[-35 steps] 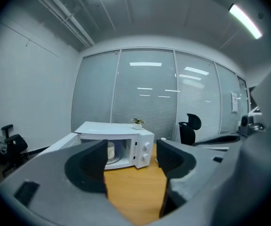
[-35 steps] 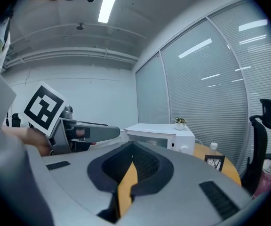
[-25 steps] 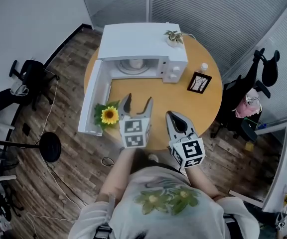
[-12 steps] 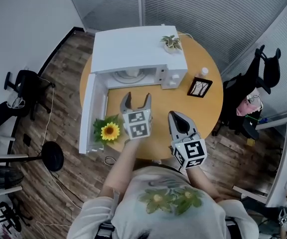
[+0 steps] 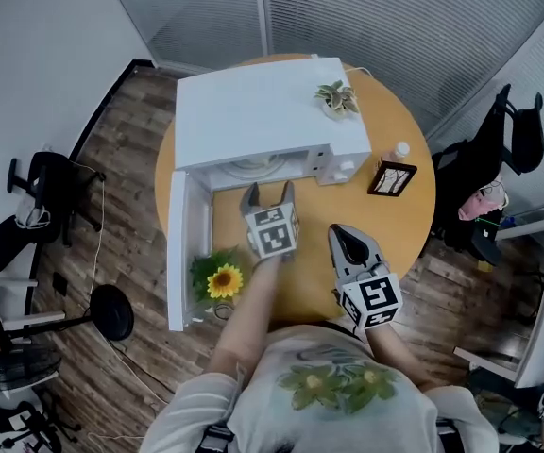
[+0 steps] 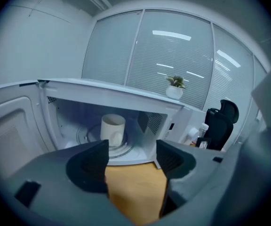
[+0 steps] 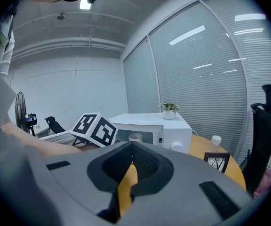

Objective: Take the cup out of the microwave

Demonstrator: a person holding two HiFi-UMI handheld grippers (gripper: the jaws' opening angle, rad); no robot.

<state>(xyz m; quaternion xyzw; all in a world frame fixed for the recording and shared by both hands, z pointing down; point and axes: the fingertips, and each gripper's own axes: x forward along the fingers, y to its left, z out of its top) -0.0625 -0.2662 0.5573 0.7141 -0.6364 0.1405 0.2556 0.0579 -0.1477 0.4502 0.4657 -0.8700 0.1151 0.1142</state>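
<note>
Cup [image 6: 113, 130] first: a plain off-white one with straight sides, standing upright on the glass turntable [image 6: 91, 138] inside the white microwave [image 5: 263, 111], left of the cavity's middle. The microwave door [image 5: 185, 243] hangs wide open toward the person's left.

The left gripper [image 5: 267, 192] hovers in front of the cavity with its jaws well apart and nothing between them but bare tabletop; the cup lies beyond the left jaw, not touched. The right gripper [image 5: 349, 239] hangs lower over the table, its jaws closed together on nothing.

The microwave sits on a round wooden table [image 5: 395, 225]. A small potted plant [image 5: 336, 98] stands on the microwave's top. A framed picture [image 5: 392, 177] and a small bottle [image 5: 400, 149] stand to its right, and a sunflower [image 5: 225, 281] lies near the door's free edge. Around the table are plank flooring [image 5: 111, 187], walls of slatted blinds [image 5: 395, 26] and black office chairs [image 5: 518, 140].

From the head view the cup is lost under the microwave's roof. The left gripper view looks straight into the cavity, and the right gripper view catches the cup only as a small pale shape in the opening.
</note>
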